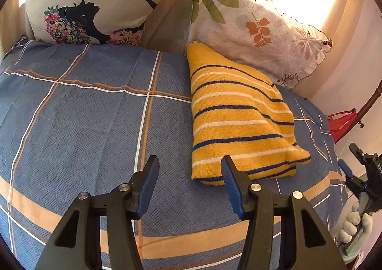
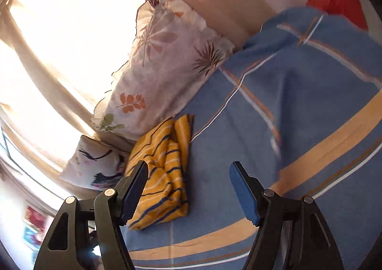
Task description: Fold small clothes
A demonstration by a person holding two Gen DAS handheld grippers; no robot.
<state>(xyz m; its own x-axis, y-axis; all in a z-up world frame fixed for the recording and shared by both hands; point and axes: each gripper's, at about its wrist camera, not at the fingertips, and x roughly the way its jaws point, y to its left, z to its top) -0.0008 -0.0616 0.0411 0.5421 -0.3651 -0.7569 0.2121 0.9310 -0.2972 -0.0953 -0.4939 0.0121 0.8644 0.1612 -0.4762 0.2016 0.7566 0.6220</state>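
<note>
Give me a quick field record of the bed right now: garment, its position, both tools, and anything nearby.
garment: yellow knit garment with blue and white stripes, folded into a compact bundle
surface: blue checked bedsheet with orange and white lines
position: garment's far end rests against the white leaf-print pillow
other pillow: cream cushion with a black silhouette and flowers, to its left
left tool: open, empty, just short of the garment
right tool: open, empty

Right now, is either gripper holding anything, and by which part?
Nothing is held. The left gripper and right gripper both stand open over the bedsheet; the folded yellow striped garment lies free against the leaf-print pillow.
</note>
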